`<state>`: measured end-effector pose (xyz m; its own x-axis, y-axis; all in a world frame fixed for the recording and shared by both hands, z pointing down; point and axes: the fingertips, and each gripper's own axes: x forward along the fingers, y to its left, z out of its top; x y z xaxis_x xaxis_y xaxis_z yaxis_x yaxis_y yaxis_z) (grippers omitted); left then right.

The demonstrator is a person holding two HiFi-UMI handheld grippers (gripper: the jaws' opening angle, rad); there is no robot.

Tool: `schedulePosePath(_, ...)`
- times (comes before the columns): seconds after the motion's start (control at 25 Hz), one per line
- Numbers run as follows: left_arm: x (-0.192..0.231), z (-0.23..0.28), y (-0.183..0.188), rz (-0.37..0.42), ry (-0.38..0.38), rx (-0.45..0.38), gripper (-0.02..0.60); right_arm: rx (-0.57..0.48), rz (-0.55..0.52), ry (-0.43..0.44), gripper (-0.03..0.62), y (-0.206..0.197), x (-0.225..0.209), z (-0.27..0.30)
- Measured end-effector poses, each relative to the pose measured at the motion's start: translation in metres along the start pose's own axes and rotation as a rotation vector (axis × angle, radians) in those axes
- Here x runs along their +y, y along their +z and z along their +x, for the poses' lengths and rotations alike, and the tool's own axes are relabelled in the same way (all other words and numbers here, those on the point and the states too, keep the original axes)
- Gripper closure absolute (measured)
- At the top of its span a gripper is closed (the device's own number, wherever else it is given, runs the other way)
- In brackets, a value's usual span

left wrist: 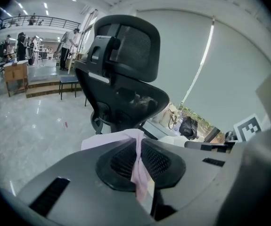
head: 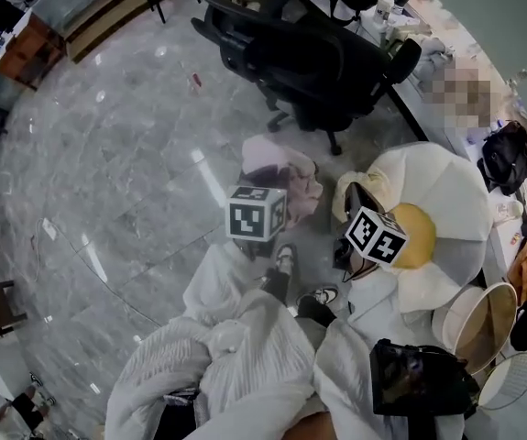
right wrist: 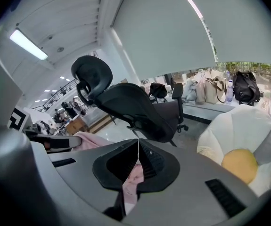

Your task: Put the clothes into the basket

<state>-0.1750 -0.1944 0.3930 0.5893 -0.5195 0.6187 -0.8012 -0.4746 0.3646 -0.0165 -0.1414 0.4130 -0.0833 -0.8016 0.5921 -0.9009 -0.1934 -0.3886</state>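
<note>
A pink garment [head: 279,168] hangs over the grey floor, held up between my two grippers. My left gripper [head: 261,183] is shut on its edge; in the left gripper view the pink cloth [left wrist: 139,166] is pinched between the closed jaws of the left gripper [left wrist: 138,142]. My right gripper [head: 325,189] is shut on the other side, and the right gripper view shows pink cloth [right wrist: 134,175] caught in the right gripper [right wrist: 137,147]. A round, light-rimmed basket [head: 483,330] stands at the lower right, well apart from both grippers.
A black office chair [head: 313,53] stands just beyond the garment. To the right lies a white flower-shaped cushion [head: 446,186] with a yellow centre. A white wire basket [head: 509,380] sits beside the round one. Bags line the window ledge [right wrist: 220,91]. The person's white sleeves [head: 245,356] fill the bottom.
</note>
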Motion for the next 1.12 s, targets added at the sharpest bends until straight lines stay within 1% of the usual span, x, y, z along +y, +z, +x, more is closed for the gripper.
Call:
schedulePosePath(0.12,0.021,0.017,-0.009,-0.006,0.017,0.025,0.555,0.043,0.024,-0.018,0.569,-0.019,-0.007,0.016)
schedulePosePath(0.24,0.047,0.032,-0.021,-0.043,0.035,0.057,0.555,0.093,0.045,-0.036,0.569,-0.04,-0.015,0.03)
schedulePosePath(0.32,0.062,0.038,-0.018,-0.067,0.035,0.055,0.555,0.114,0.056,-0.045,0.569,-0.047,-0.019,0.042)
schedulePosePath(0.4,0.069,0.035,-0.008,-0.082,0.023,0.035,0.555,0.129,0.071,-0.049,0.569,-0.051,-0.02,0.052)
schedulePosePath(0.52,0.068,0.019,0.016,-0.067,0.016,-0.008,0.555,0.131,0.093,-0.034,0.569,-0.049,-0.016,0.06)
schedulePosePath(0.68,0.062,0.0,0.054,-0.021,0.025,-0.069,0.555,0.103,0.063,-0.017,0.569,-0.027,-0.001,0.063)
schedulePosePath(0.8,0.061,-0.01,0.066,-0.013,0.026,-0.094,0.555,0.079,0.041,0.013,0.569,-0.013,0.017,0.061)
schedulePosePath(0.96,0.066,-0.005,0.056,-0.026,0.027,-0.071,0.555,0.065,0.018,0.02,0.569,-0.004,0.025,0.059)
schedulePosePath(1.12,0.075,0.014,0.028,-0.064,0.026,-0.023,0.555,0.097,0.016,-0.011,0.569,-0.022,0.011,0.059)
